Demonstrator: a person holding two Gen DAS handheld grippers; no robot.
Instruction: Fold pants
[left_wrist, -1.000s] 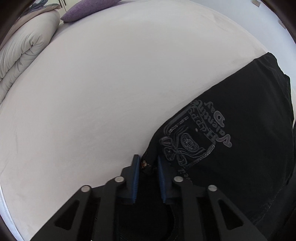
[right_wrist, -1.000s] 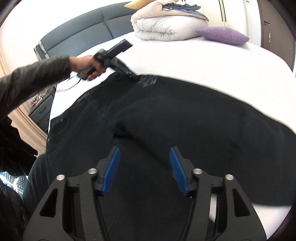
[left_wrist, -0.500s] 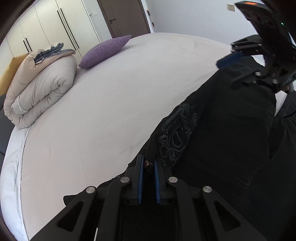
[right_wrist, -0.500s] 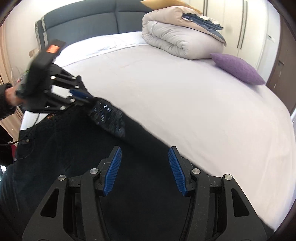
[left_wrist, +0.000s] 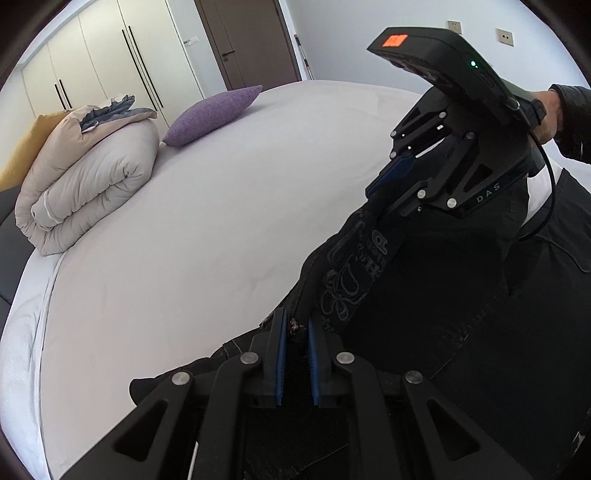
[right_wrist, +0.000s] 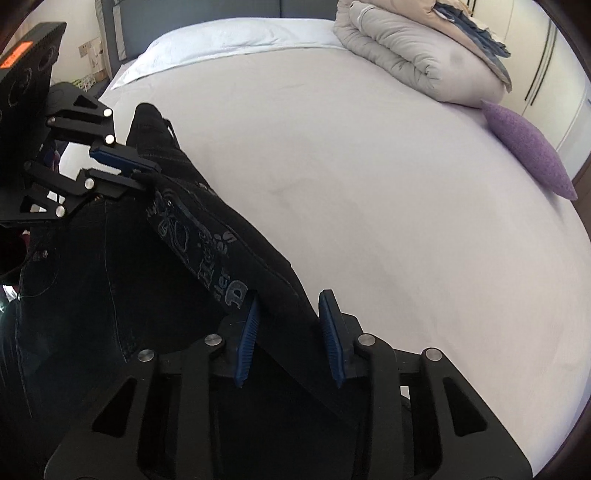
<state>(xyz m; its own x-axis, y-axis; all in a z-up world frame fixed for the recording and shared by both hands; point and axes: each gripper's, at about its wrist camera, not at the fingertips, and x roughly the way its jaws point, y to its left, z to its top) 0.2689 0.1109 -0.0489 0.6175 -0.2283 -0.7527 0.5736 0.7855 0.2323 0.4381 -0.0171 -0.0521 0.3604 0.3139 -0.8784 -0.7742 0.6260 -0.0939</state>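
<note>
Pants (left_wrist: 424, 314), black with a pale printed design, lay along the lower right of the left wrist view on a white bed (left_wrist: 221, 221), one edge lifted off the sheet. The left gripper (left_wrist: 294, 332) was clamped on that edge, blue pads nearly together around a bunched bit of cloth. The right gripper (right_wrist: 291, 325) straddled the same raised edge at the bottom centre of its own view, jaws closing with cloth between them; its pads did not yet look pressed home.

The step in hand seemed to be taking a two-point hold for the first fold. Next, the right grip probably needed to finish before both ends were carried across together.

Waistband and hems ran out of frame, and dark fabric hid the layering. A rolled duvet (left_wrist: 85, 177) and purple pillow (left_wrist: 214, 114) sat far off, upper left.
</note>
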